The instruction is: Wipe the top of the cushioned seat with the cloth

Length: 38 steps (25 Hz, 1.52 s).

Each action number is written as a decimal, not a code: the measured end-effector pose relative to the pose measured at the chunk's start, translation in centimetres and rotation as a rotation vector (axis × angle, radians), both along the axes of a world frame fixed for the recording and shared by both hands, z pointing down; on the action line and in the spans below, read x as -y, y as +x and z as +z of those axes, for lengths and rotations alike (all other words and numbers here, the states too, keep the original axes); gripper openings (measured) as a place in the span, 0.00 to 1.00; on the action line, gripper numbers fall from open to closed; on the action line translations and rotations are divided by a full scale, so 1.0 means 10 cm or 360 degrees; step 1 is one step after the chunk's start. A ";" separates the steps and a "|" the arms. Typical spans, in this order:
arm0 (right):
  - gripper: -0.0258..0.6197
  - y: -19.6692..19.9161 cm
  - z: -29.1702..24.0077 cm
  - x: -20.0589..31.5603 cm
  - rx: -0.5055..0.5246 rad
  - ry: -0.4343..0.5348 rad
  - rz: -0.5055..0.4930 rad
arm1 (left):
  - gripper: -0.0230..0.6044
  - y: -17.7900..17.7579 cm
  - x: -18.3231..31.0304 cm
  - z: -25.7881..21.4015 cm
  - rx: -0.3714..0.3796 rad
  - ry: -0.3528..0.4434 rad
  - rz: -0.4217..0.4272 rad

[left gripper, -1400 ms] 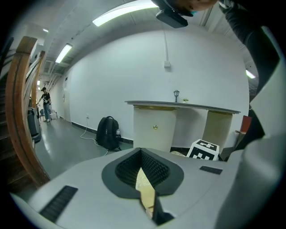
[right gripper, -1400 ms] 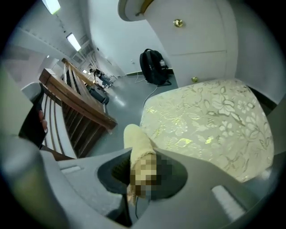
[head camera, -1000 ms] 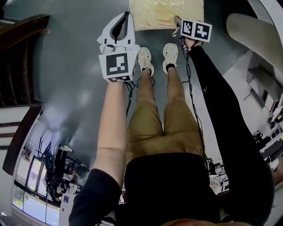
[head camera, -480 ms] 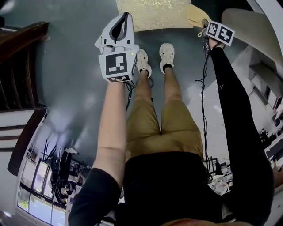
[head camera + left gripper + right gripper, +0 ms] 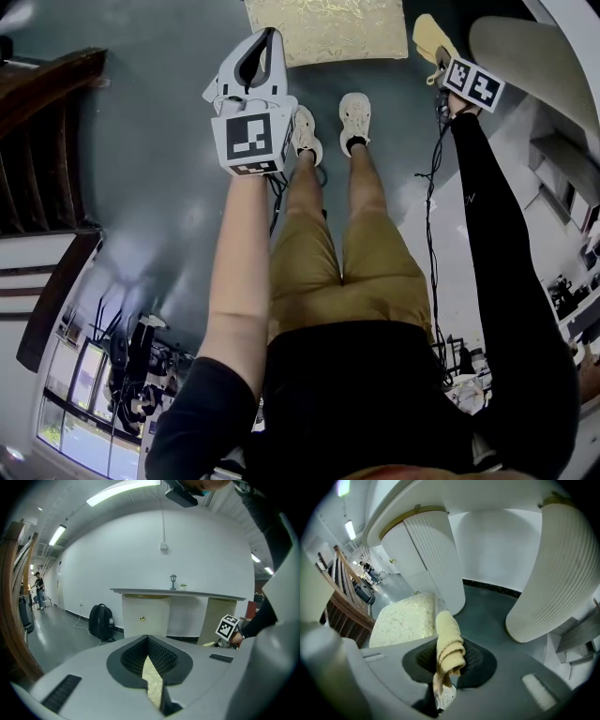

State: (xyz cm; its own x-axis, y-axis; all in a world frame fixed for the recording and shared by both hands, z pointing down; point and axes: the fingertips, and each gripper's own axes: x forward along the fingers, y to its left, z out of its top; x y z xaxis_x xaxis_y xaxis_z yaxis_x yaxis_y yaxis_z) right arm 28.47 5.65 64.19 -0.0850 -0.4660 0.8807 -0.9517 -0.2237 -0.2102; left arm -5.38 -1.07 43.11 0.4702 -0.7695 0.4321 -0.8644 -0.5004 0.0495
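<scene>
The cushioned seat [image 5: 323, 28], pale gold with a leaf pattern, lies on the floor at the top of the head view. My right gripper [image 5: 441, 58] is off the seat's right edge and shut on a rolled yellow cloth [image 5: 429, 36]. In the right gripper view the cloth [image 5: 449, 644] stands up between the jaws, with the seat [image 5: 401, 620] down to the left. My left gripper [image 5: 258, 58] hangs over bare floor just left of the seat, shut and holding nothing. A strip of the seat [image 5: 152, 681] shows through its closed jaws.
A white ribbed pedestal [image 5: 525, 56] stands close to the right of the cloth, with another [image 5: 431, 559] behind the seat. A dark wooden railing [image 5: 42, 122] runs along the left. The person's shoes [image 5: 354, 117] stand just before the seat. A black backpack [image 5: 101, 622] leans by the counter.
My right gripper has carried the cloth rightward off the seat's top, past its right edge and toward the pedestal. The left gripper has barely moved.
</scene>
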 end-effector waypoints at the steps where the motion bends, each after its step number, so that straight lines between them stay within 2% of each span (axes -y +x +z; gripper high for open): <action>1: 0.13 -0.05 -0.06 0.01 0.0010 0.0031 -0.0014 | 0.05 -0.02 -0.01 0.00 -0.0001 0.0001 -0.0005; 5: 0.13 -0.47 -0.32 0.10 0.0122 0.0197 -0.0043 | 0.05 -0.13 -0.04 0.02 -0.0005 -0.0004 -0.0027; 10: 0.13 -1.43 -0.52 0.12 0.0319 0.0276 -0.0206 | 0.05 -0.36 -0.09 0.00 -0.0003 -0.0004 -0.0053; 18: 0.13 -3.47 -0.46 -0.12 0.0677 0.0168 -0.0589 | 0.05 -0.90 -0.15 0.00 0.0003 -0.0002 -0.0099; 21: 0.13 -3.96 -0.31 -0.16 0.0714 0.0108 -0.0700 | 0.05 -1.00 -0.18 0.02 0.0012 -0.0002 -0.0107; 24: 0.13 -4.04 -0.04 -0.12 0.0614 0.0024 -0.0708 | 0.05 -1.08 -0.22 0.07 0.0024 -0.0013 -0.0115; 30: 0.13 -3.78 0.16 -0.07 0.0468 -0.0049 -0.0643 | 0.05 -1.23 -0.28 0.08 0.0028 -0.0025 -0.0119; 34: 0.13 -3.49 0.18 -0.06 0.0417 -0.0052 -0.0571 | 0.05 -1.18 -0.24 0.04 0.0014 -0.0014 -0.0105; 38: 0.13 -3.03 0.21 -0.05 0.0344 -0.0060 -0.0505 | 0.05 -1.06 -0.19 0.03 0.0003 -0.0015 -0.0090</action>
